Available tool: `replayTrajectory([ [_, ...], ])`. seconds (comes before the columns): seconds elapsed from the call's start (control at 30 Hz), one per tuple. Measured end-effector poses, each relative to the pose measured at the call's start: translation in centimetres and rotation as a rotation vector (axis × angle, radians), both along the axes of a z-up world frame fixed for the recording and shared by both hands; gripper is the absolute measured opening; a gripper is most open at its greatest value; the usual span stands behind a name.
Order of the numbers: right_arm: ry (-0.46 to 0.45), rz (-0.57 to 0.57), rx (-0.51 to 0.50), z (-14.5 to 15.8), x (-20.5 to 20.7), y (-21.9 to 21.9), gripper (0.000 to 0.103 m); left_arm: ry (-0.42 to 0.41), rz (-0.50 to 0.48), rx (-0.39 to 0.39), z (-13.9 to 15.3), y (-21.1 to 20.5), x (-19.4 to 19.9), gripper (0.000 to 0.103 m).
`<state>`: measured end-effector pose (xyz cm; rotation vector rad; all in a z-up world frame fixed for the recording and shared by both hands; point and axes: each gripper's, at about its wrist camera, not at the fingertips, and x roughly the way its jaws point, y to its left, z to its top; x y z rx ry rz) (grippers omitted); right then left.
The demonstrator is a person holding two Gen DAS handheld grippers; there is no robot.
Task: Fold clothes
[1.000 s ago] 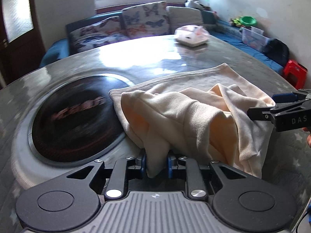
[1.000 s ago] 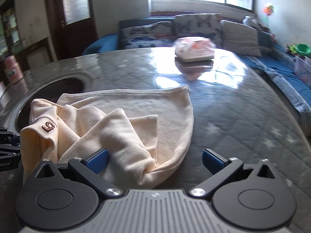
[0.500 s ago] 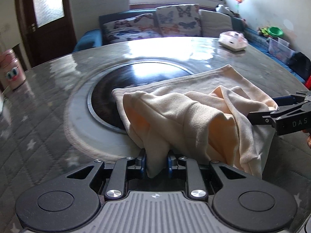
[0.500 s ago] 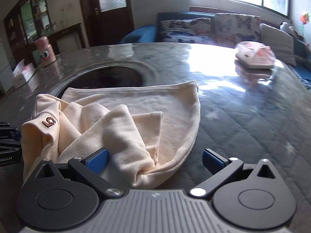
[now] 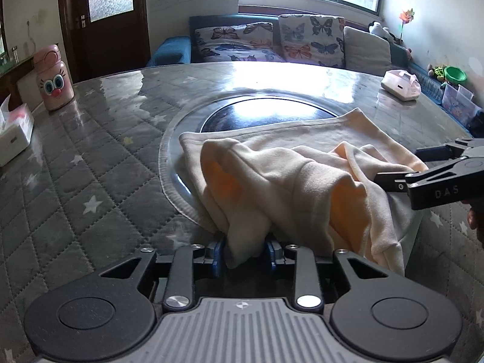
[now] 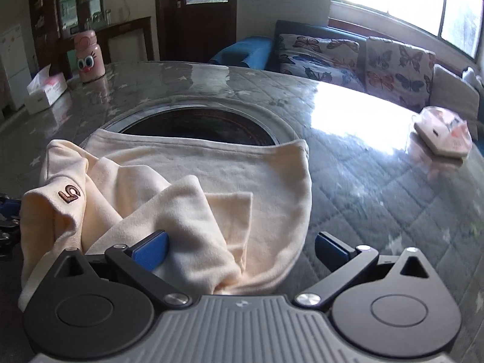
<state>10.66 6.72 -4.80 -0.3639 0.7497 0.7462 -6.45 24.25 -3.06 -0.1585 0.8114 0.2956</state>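
A cream garment (image 5: 302, 175) lies bunched on the round table, partly over the dark glass centre disc (image 5: 260, 115). My left gripper (image 5: 245, 251) is shut on a bunched fold of it at the near edge. In the right wrist view the garment (image 6: 211, 181) shows a brown "5" mark on its left fold. My right gripper (image 6: 242, 248) is open, with its jaws wide apart around the garment's near corner. It shows from the side in the left wrist view (image 5: 429, 169).
The table has a grey quilted star-pattern cover (image 5: 90, 175). A pink cartoon bottle (image 5: 54, 81) and a tissue box (image 5: 13, 133) stand at the far left, a pink-white pack (image 5: 400, 81) at the far right. A sofa with butterfly cushions (image 5: 272, 42) is behind.
Both views have swung left: the disc, the pink bottle and the tissue box have come into view. The left grip and the open right jaws are unchanged.
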Motion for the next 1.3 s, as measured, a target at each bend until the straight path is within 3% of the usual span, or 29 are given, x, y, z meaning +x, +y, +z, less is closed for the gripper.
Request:
replayTrajectory([
  [0.27,-0.111,0.051,-0.041,1.7,-1.3,1.1,0.103,0.005,0.055,0.005,0.7,0.7,-1.3,0.058],
  [0.43,-0.113,0.09,0.018,3.5,-2.4,1.2,0.103,0.0,0.1,0.02,1.6,1.6,-2.5,0.067],
  [0.67,-0.089,0.183,0.022,3.1,-4.9,2.0,0.101,-0.031,0.196,0.008,2.6,2.5,-4.1,0.073],
  [0.8,-0.091,0.216,0.021,3.1,-5.7,1.6,0.101,-0.046,0.229,0.008,2.9,2.0,-4.6,0.083],
  [1.3,-0.124,0.214,0.05,3.9,-7.9,-2.4,0.1,-0.12,0.212,0.053,5.1,-2.7,-5.4,0.098],
])
